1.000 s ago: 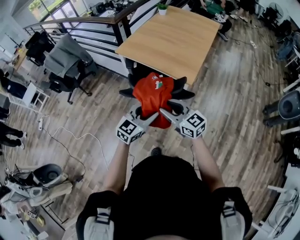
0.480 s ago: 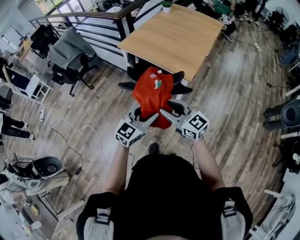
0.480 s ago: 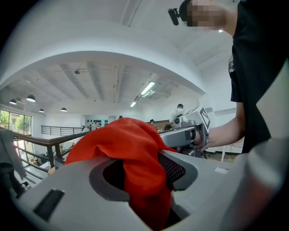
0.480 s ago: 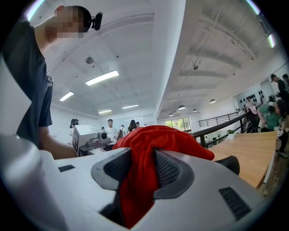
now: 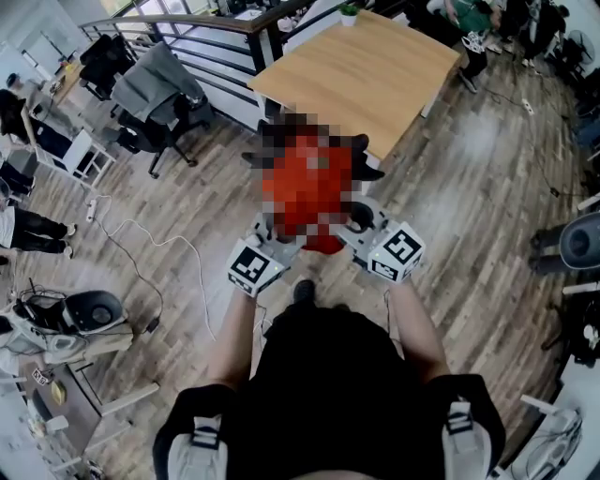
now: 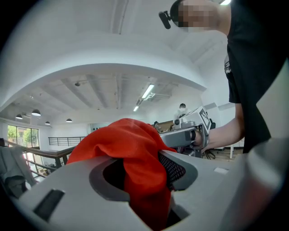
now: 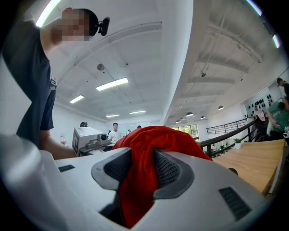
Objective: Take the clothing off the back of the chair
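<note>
The clothing is a red garment [image 5: 324, 246], bunched and held up between both grippers over a black chair [image 5: 368, 172] beside the wooden table; a mosaic patch covers most of it in the head view. My left gripper [image 5: 281, 246] is shut on a fold of the red cloth [image 6: 122, 140], which fills the gap between its jaws [image 6: 144, 170]. My right gripper [image 5: 352, 230] is shut on another fold [image 7: 158, 137], pinched between its ribbed pads [image 7: 168, 170]. The two grippers face each other closely. How much of the garment still touches the chair is hidden.
A wooden table [image 5: 375, 75] stands just beyond the chair. Another black chair with a grey jacket [image 5: 159, 89] sits at the upper left by a railing [image 5: 211, 23]. A cable [image 5: 141, 253] runs over the wood floor; equipment [image 5: 70, 323] lies at the lower left.
Both grippers have risen together with the red garment still clamped in them, lifting the bunch higher over the chair. Neither grip has changed.
</note>
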Motion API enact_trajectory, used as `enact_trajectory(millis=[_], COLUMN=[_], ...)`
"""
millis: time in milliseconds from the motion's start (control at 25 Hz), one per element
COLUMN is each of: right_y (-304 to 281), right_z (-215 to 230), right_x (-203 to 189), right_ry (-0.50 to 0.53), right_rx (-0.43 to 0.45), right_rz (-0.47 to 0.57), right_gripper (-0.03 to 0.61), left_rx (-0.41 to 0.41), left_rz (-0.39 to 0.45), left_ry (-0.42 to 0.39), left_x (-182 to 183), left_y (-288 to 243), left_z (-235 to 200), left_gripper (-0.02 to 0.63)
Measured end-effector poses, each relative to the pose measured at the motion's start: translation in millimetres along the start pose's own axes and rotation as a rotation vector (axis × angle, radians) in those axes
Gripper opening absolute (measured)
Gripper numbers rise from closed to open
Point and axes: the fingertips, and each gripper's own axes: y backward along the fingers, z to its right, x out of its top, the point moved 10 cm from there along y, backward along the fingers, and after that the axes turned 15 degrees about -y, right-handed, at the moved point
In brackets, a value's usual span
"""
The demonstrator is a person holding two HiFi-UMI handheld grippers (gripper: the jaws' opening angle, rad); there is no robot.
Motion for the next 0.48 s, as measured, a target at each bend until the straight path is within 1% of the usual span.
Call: enact_trajectory(millis=[240,360,480], right_y=[21,29,39], right_z=[-21,-27,-35], right_x=[8,8,5], right_ry=[0.008,0.033,-0.007], right_rx=[0.029,0.06,0.053], right_rz=[0.009,0.023,0.009], right_gripper=[0.155,0.153,0.153], left_rx=[0.038,0.053,0.06], left_rz=[0.006,0.003,-0.009], left_ry=[-0.012,-0.015,-0.012], left_x=[22,28,32], left_y=[8,13,15], left_z=[26,36,50], left_gripper=[0.19,0.19,0.19])
